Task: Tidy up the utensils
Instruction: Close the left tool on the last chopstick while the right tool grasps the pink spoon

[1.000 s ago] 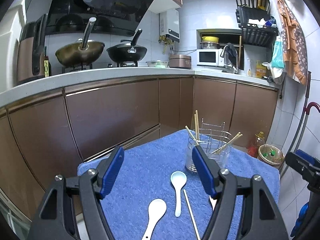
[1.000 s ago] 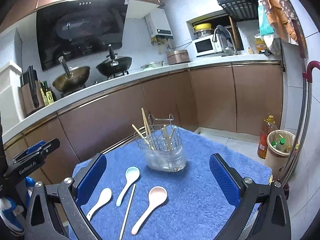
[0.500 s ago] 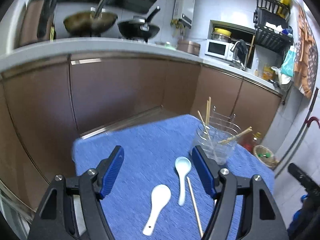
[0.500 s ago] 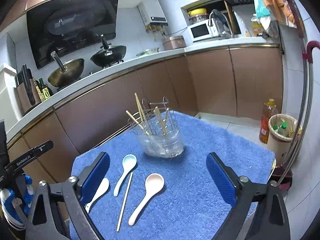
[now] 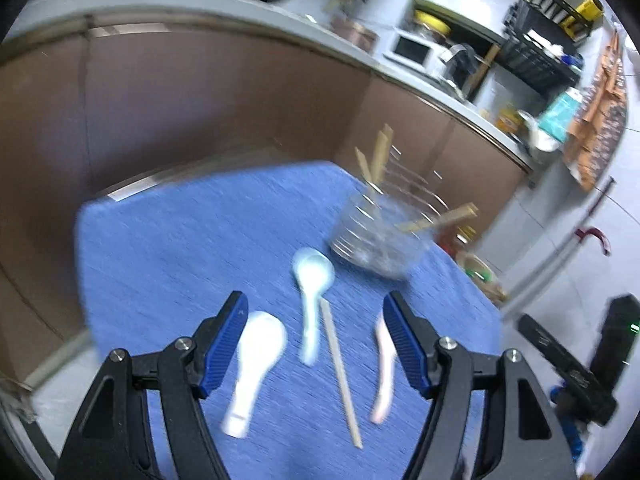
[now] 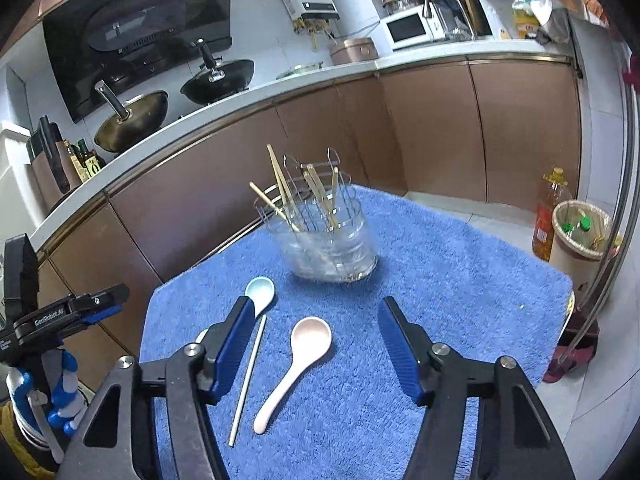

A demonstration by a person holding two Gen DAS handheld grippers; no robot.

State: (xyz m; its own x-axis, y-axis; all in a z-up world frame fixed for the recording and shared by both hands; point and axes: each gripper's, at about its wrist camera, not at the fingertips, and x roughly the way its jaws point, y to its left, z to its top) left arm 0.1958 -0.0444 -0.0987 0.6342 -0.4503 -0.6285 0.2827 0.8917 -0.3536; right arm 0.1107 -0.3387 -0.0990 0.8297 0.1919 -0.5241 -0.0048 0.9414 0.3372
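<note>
A blue towel covers the small table. On it stands a clear utensil holder with a wire insert and several chopsticks. In front of it lie a light blue spoon, one loose chopstick and a pink spoon. A white spoon lies furthest left. My right gripper hovers over the pink spoon, jaws closing, pads not touching it. My left gripper stands open above the light blue spoon and the chopstick. The left wrist view is blurred.
Brown cabinet fronts and a counter with two woks stand behind the table. On the floor to the right are an oil bottle and a bin. The towel's front and left edges are close to both grippers.
Both grippers have sunk and tipped down toward the spoons, so the towel fills more of each view. The right jaws have narrowed. The left view has rolled.
</note>
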